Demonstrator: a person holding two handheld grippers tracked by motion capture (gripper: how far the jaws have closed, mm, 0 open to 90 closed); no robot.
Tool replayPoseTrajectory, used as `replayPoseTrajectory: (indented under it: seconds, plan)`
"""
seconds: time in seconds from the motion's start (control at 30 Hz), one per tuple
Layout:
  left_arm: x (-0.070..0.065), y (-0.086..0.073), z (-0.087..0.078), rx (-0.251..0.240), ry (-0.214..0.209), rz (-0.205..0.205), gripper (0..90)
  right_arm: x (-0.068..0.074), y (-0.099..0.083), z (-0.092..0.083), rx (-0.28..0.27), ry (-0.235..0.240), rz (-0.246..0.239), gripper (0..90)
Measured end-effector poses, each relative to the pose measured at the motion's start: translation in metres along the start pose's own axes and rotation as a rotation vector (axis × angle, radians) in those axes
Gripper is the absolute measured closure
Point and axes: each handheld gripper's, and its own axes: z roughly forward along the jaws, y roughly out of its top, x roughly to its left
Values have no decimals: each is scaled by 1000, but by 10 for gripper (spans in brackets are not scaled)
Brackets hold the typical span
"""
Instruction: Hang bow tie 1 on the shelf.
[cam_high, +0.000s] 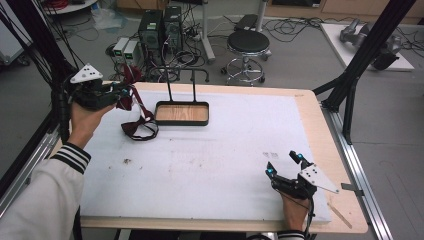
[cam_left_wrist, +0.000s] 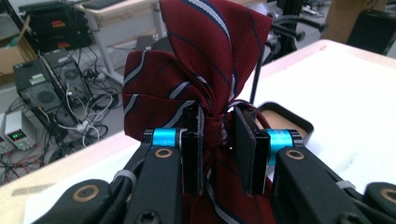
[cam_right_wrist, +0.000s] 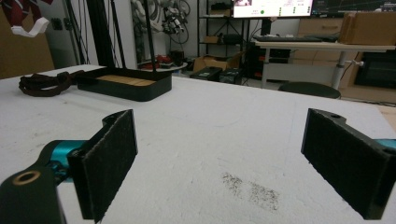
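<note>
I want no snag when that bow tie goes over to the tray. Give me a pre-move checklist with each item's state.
1. Left gripper clamped on the bow tie at its knot: ok.
2. Bow tie's strap lifted off the table: not ok, its loop lies on the white surface.
3. Tray bare inside: ok.
4. Strap free of the tray's upright rods: cannot tell.
5. Right gripper open and parked away from the tray: ok.
</note>
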Motion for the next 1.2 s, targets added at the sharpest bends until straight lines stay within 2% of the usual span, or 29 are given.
replayPoseTrajectory:
  seconds: [0.2, 0.5, 0.93, 1.2]
  plan:
    - [3, 10, 8, 2, 14, 2, 737, 0, 0, 0, 2, -2, 4, 97]
    - [5, 25, 29, 31, 29, 14, 738, 0, 0, 0, 3, -1, 7, 97]
    - [11, 48, 53, 29, 47, -1, 737, 0, 0, 0, 2, -4, 10, 97]
    - [11, 53, 63, 47, 71, 5, 737, 0, 0, 0, 3, -5, 10, 97]
